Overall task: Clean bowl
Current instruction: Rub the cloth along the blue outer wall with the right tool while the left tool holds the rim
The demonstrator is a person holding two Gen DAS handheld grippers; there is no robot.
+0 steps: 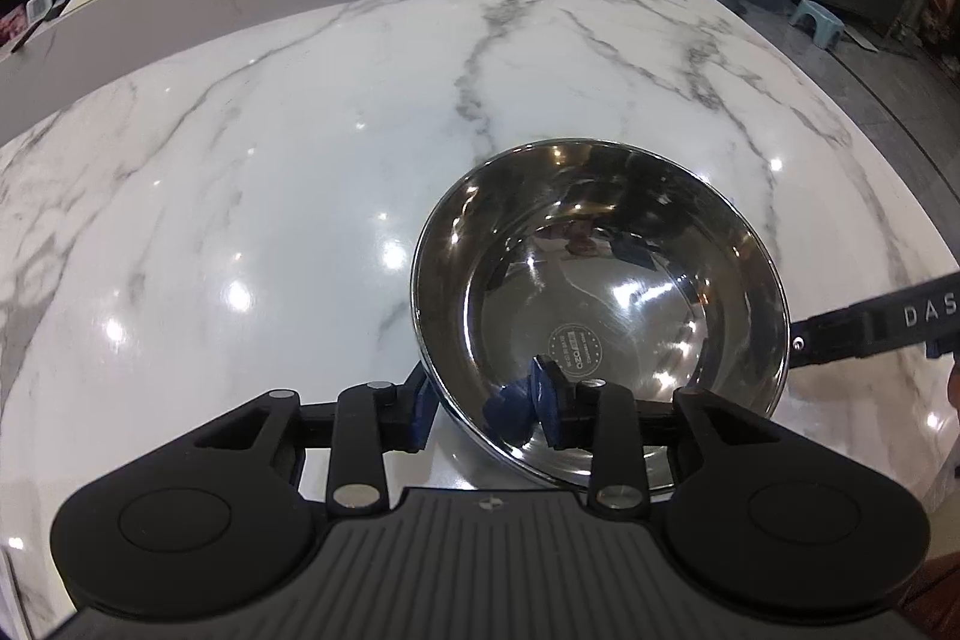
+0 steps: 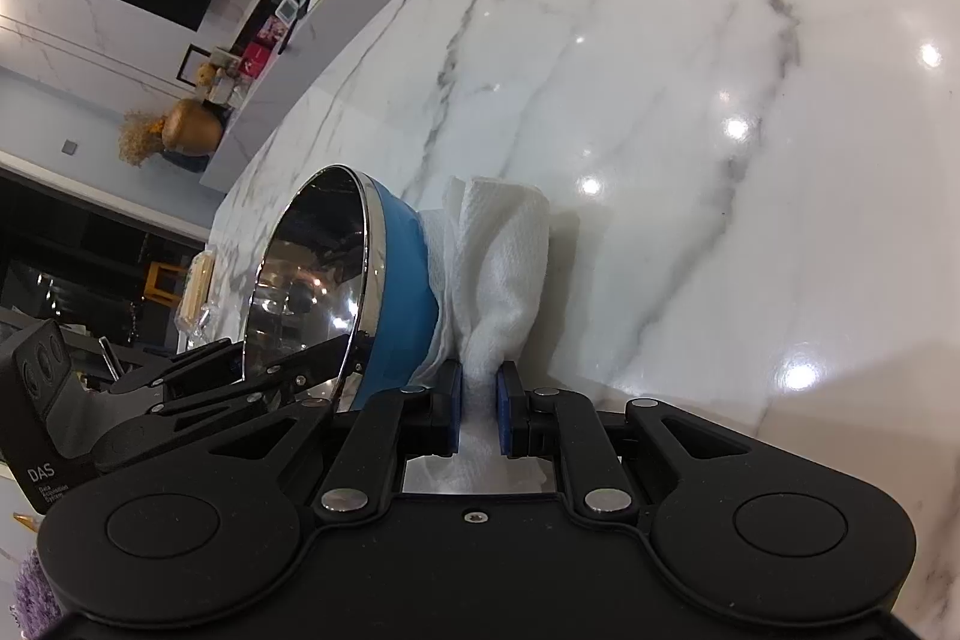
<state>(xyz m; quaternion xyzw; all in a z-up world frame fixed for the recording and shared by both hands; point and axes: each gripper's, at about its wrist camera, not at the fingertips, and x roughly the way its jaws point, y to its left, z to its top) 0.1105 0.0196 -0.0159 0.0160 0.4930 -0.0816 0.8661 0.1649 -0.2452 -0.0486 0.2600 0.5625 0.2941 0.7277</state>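
One bowl, steel inside and blue outside, is sitting toward the near right corner of the marble surface, and two tools are working on it. The left hand-held gripper is straddling the bowl's near rim, one blue pad outside the wall and one inside; its jaws are standing slightly apart around the rim, and whether the pads are pressing the wall cannot be told (the steel's reflections muddy the view). That placement is probably meant to steady the bowl while it is being wiped.

The right hand-held gripper is clamping a single wad of white paper towel, jaws closed tight on its twisted end, so the loose, bulky part is reaching forward as a wiping pad. In the right wrist view the towel is lying against the blue outer wall of the bowl, by its base, which suggests the outside is being wiped.

Count: one bowl, one towel, two grippers.
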